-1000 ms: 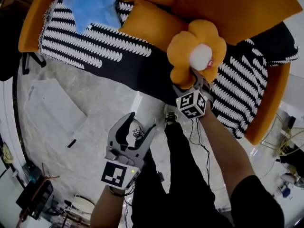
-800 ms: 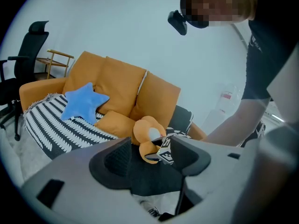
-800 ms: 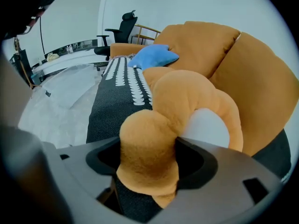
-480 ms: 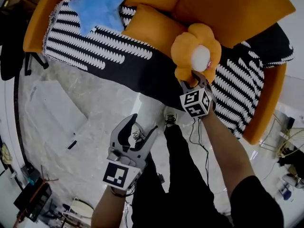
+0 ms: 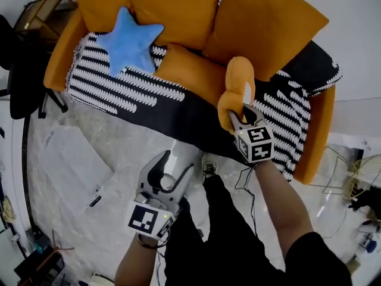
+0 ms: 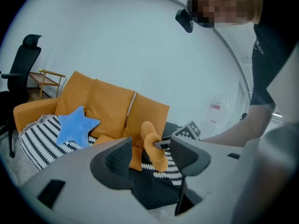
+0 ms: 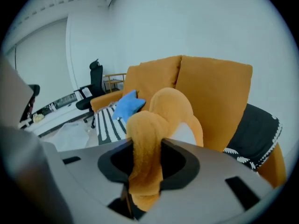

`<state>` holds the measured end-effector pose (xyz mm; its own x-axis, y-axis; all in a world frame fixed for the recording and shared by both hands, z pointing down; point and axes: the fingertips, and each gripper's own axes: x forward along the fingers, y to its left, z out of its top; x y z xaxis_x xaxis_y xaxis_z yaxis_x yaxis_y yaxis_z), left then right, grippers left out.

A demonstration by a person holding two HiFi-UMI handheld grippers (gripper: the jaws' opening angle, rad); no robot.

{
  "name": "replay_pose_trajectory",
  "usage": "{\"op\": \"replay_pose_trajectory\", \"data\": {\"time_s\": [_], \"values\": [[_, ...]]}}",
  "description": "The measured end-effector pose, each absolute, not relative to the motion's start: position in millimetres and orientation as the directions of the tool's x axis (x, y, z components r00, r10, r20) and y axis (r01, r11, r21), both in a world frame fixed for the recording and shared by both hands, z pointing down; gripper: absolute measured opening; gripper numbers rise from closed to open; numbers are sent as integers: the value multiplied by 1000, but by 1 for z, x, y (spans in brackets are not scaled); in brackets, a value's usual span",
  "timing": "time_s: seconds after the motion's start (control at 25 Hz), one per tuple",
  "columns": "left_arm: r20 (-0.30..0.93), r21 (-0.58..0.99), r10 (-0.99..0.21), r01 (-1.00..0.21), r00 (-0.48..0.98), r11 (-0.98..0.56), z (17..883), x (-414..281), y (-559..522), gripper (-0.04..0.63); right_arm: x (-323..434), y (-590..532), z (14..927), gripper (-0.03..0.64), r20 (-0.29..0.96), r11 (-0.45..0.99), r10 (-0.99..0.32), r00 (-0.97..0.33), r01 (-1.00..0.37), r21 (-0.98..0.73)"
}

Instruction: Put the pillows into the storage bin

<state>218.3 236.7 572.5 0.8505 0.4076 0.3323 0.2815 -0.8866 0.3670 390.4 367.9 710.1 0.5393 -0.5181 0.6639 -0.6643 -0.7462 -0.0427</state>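
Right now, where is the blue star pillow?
In the head view the blue star pillow lies at the left end of the sofa, on the striped throw against the orange back cushion, left of the orange flower pillow.

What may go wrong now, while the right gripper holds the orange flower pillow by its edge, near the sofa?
1. The right gripper, its jaws closing, pinches the flower pillow by one petal only; the soft plush may slip out during the carry.
2. No storage bin shows in any view, so a long, swinging carry seems likely. The left gripper is open and empty and gives no support.
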Motion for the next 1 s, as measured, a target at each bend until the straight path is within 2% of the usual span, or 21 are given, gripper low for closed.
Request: {"op": "replay_pose_trajectory", "data": {"time_s": [0.4, 0.76, 0.84, 1.0], "values": [[223, 263, 365, 305, 904, -915, 460, 202, 204, 248, 350, 309, 507, 133, 396, -624, -747, 535, -769, -139], [119, 157, 225, 206, 967, -966, 368, 169, 144, 247, 302, 249, 369, 131, 216, -502, -852, 477, -861, -80], [98, 135, 191, 177, 977, -975, 352, 159, 130, 241, 289, 235, 349, 130, 186, -475, -869, 458, -878, -58], [52, 85, 126, 122, 991, -989, 322, 137, 109, 176, 261, 213, 314, 131, 133, -422, -900, 415, -906, -28]]}}
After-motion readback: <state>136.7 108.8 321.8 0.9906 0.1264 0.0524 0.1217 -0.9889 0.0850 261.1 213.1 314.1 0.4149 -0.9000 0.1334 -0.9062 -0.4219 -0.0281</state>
